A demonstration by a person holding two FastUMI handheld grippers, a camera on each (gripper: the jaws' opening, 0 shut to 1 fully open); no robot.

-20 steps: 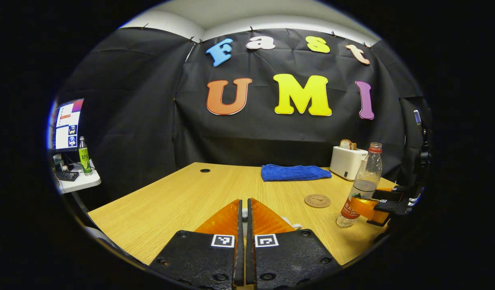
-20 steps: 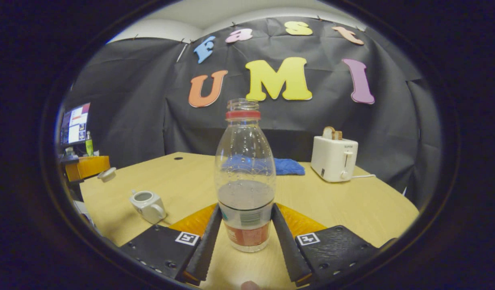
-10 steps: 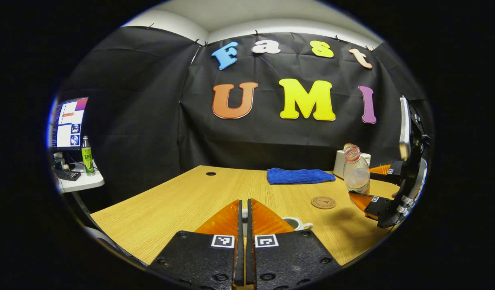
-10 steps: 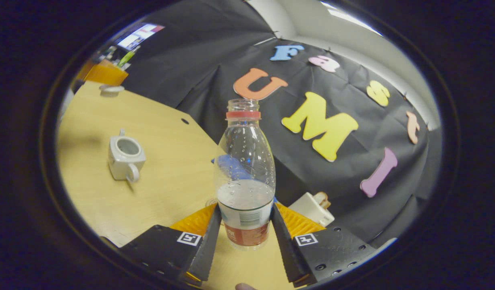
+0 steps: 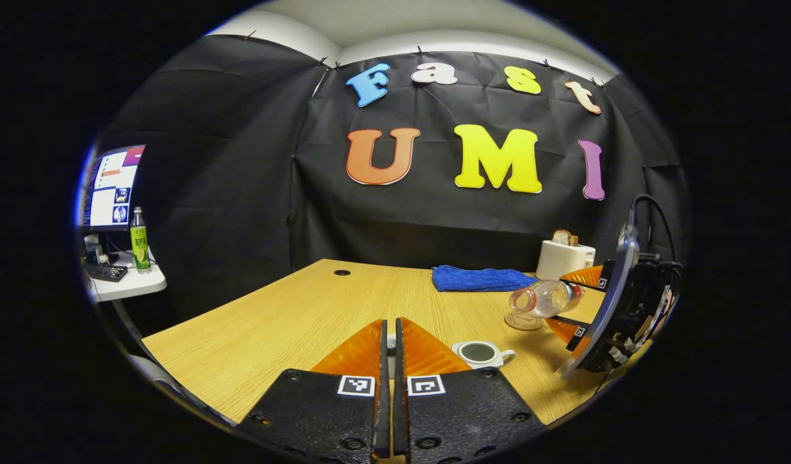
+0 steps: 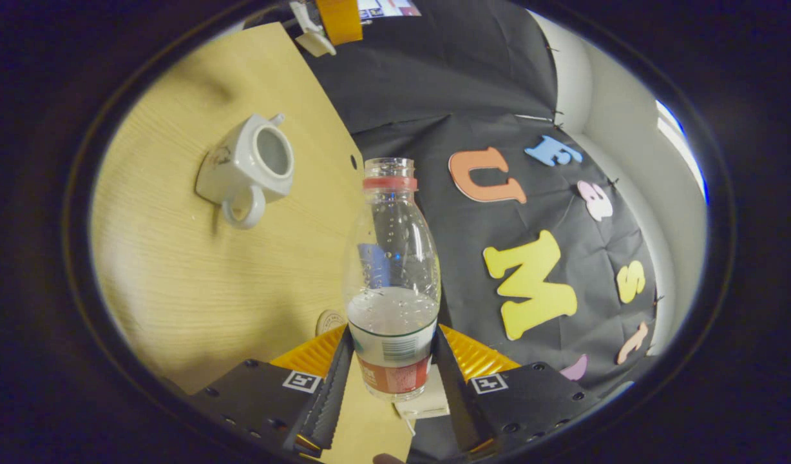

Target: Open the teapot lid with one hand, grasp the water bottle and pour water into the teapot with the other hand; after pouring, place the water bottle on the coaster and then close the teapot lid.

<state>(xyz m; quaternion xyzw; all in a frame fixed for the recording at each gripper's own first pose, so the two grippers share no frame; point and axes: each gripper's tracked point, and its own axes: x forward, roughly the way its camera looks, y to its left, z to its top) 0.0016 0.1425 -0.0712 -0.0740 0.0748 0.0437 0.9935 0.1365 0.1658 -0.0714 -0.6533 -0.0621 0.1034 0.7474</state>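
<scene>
- The right gripper [image 6: 390, 374] has its fingers clamped on the lower body of the water bottle [image 6: 391, 283], and in the left gripper view that bottle lies tipped almost level in the air above the coaster [image 5: 523, 321], neck pointing toward the teapot [image 5: 480, 354]
- The left gripper [image 5: 388, 361] has its fingers pressed close together on something small and white, which I take to be the teapot lid [image 6: 315, 42], held well off to the side
- To pour well, I would bring the bottle mouth right over the open teapot before tilting any further; at present the neck looks short of the opening, so water let go now could land on the counter [image 5: 292, 322]
- Tilt slowly: the bottle is uncapped and its mouth is wide next to the small opening
- The bottle is clear plastic with a red ring at the neck, a label near the base and droplets inside; it is roughly one third full
- The teapot is small, white and glazed, with a loop handle and its round mouth uncovered, standing on the counter near the coaster
</scene>
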